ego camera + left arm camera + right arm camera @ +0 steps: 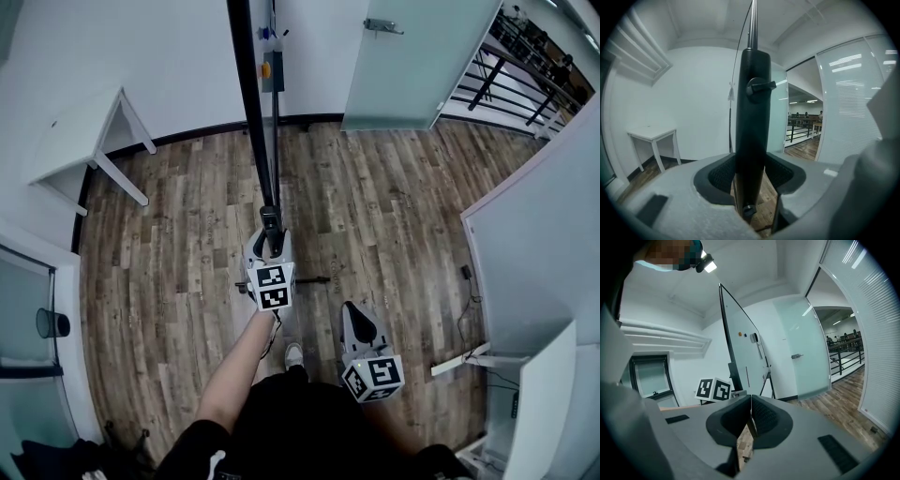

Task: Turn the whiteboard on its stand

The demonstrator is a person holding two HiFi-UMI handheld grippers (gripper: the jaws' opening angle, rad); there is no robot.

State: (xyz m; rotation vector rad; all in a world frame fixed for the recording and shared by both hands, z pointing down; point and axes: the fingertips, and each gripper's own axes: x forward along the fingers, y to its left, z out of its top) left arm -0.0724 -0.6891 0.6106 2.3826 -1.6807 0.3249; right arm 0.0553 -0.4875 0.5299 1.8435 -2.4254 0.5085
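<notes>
From the head view the whiteboard [251, 103] shows edge-on, a long black line running from the top of the frame down to my left gripper [270, 236]. That gripper is shut on the board's black side frame [752, 117], which fills the gap between its jaws; a black knob [759, 87] sticks out of the frame above them. My right gripper [353, 311] hangs apart to the right, nearer the person, with its jaws [751, 416] shut and nothing between them. In the right gripper view the white board face [743, 343] rises tilted, with magnets on it.
A white table [84, 131] stands by the back-left wall. A frosted glass door [412, 56] and a black railing [525, 66] lie at the back right. White panels [544, 244] and a floor cable [469, 300] are to the right. A stand foot [309, 278] crosses the wooden floor.
</notes>
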